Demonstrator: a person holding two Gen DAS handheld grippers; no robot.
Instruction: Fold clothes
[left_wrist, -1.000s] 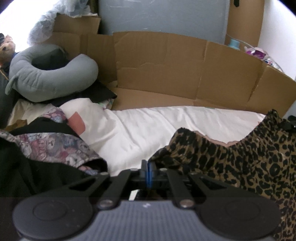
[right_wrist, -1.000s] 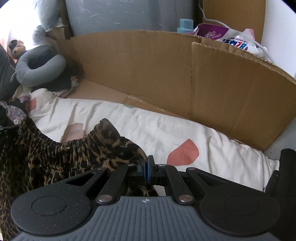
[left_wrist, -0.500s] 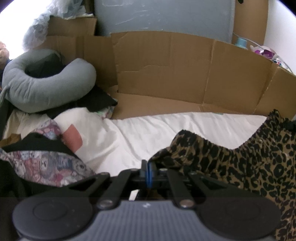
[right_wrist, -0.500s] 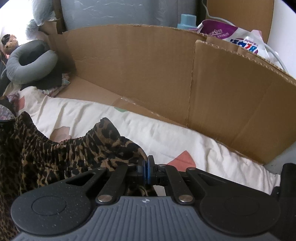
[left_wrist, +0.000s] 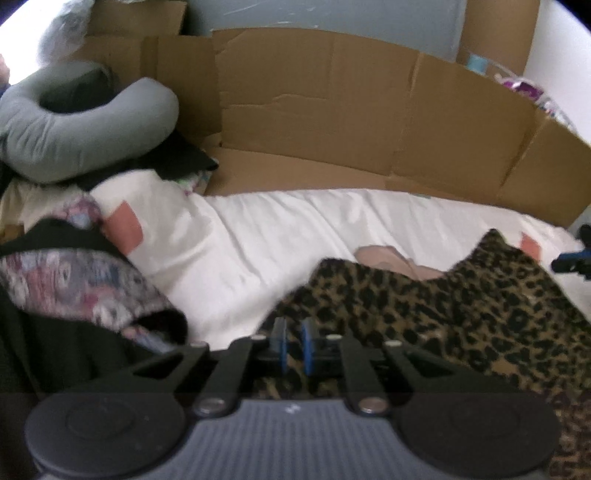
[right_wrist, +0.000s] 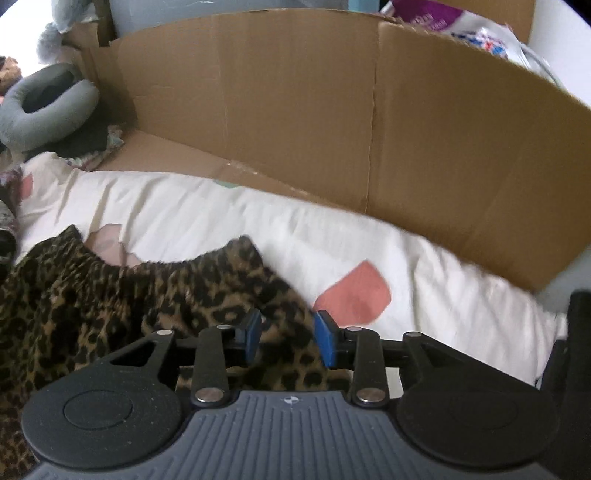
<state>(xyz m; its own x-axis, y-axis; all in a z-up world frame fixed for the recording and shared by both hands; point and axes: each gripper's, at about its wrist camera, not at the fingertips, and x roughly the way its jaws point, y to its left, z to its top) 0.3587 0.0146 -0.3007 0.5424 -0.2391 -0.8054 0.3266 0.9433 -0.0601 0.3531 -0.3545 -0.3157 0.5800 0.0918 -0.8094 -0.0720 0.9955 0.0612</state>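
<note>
**Inspector:** Leopard-print fabric, the leopard garment, lies on the white sheet, spread from 6 to 9 o'clock in the right wrist view. Edge wavy, surface rumpled.

**Clerk:** Grippers?

**Inspector:** Left gripper has just been opening, pads slightly parted, cloth between them, not pinched. Right gripper likewise, jaws wider, cloth loose between.

**Clerk:** Progress?

**Inspector:** Garment laid down and released, I judge. No finished, squared fold visible. Other clothes wait at 9 o'clock.
</note>
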